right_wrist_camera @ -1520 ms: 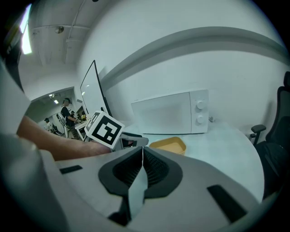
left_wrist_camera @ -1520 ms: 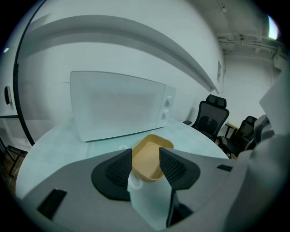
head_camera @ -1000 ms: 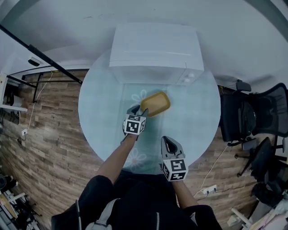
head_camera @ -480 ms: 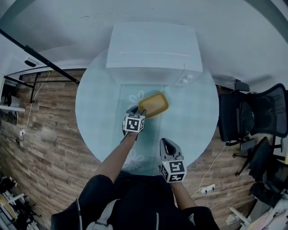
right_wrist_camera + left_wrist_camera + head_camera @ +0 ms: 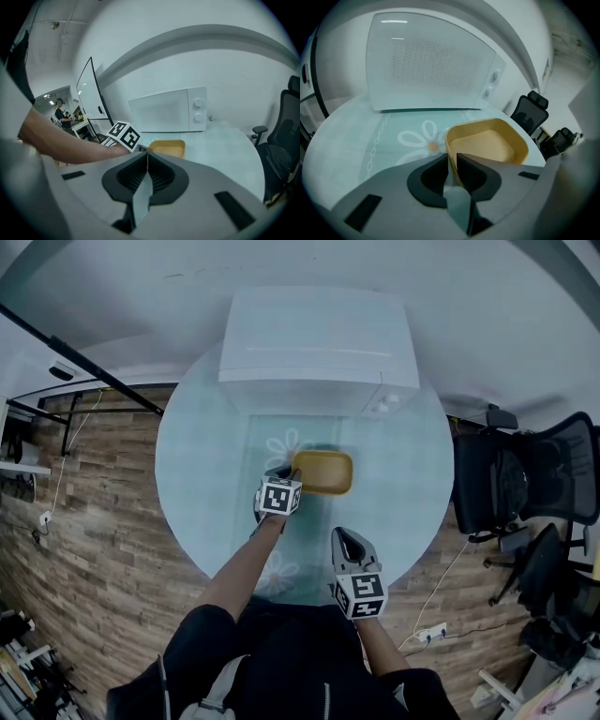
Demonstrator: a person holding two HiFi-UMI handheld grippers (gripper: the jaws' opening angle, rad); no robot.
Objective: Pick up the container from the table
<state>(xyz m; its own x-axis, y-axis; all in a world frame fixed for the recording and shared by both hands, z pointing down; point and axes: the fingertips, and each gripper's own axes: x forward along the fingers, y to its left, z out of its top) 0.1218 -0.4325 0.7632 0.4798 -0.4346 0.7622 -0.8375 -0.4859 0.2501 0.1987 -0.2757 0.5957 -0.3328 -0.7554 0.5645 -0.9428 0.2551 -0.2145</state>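
Closing just now, the left gripper (image 5: pixel 284 472), just beyond the shut, empty right gripper (image 5: pixel 349 542), pinches one thin wall of the yellow container (image 5: pixel 323 472), which has swung square on the table (image 5: pixel 206 456) before the microwave (image 5: pixel 314 348); held by that edge alone, it may tip or slip when lifted

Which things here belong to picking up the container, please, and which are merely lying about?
In the job: yellow container; left gripper, jaws just closed onto its wall; table.
Lying about: microwave; office chairs; right gripper, shut and empty.
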